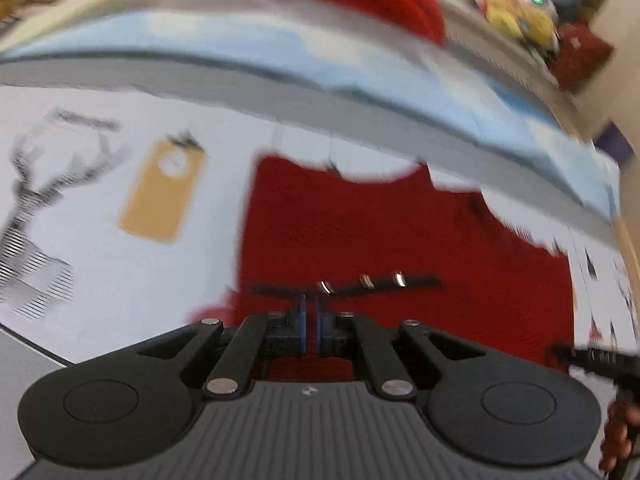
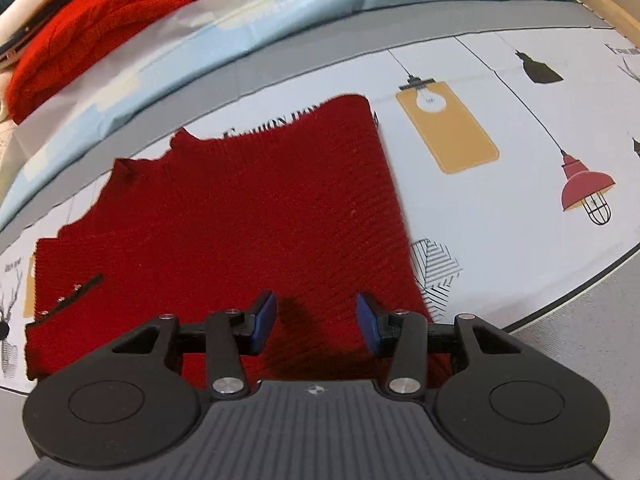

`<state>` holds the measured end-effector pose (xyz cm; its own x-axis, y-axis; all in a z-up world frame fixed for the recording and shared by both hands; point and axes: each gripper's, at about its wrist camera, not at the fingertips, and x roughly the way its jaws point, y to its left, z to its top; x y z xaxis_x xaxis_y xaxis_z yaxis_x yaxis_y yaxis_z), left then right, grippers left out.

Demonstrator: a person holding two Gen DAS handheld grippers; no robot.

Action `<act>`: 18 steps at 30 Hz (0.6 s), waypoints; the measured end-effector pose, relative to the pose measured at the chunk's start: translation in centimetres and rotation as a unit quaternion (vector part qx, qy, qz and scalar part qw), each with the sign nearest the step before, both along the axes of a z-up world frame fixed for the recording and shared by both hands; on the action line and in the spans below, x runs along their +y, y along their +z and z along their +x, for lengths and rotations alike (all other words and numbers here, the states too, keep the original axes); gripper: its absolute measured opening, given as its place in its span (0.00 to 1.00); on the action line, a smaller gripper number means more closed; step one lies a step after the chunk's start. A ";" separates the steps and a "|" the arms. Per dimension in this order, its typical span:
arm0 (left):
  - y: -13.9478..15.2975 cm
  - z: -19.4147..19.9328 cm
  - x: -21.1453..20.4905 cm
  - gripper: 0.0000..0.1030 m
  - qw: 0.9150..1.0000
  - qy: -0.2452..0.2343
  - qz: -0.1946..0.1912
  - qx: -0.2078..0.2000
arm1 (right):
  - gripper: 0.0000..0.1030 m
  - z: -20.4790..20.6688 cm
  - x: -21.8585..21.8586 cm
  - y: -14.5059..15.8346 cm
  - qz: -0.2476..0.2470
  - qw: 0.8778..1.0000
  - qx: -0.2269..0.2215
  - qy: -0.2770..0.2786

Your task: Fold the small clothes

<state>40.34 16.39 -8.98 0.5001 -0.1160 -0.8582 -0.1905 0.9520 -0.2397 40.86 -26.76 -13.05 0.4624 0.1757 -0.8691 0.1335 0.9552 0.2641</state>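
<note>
A dark red knit garment lies flat on the printed white sheet. It also shows in the blurred left wrist view. My right gripper is open, its blue pads over the garment's near edge. My left gripper has its blue pads closed together over the garment's near left part; whether cloth is pinched between them is hidden. The left gripper's finger bar shows in the right wrist view, at the garment's left edge.
A light blue cloth and a grey band run along the far side of the sheet. A bright red folded garment lies beyond them at the far left. The sheet's grey border lies at the near right.
</note>
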 end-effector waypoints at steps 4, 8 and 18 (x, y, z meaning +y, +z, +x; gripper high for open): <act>-2.8 0.2 -0.3 0.05 0.999 0.000 0.012 0.044 | 0.44 0.1 0.2 0.0 -0.007 1.000 0.002 0.000; -1.0 -0.4 -0.9 0.11 0.999 -0.012 0.035 0.012 | 0.44 -0.1 -0.1 0.8 -0.013 1.000 -0.012 0.003; 3.8 -4.2 -1.7 0.17 0.992 -0.047 0.098 -0.070 | 0.36 -3.2 -1.2 4.9 -0.032 0.998 -0.044 -0.015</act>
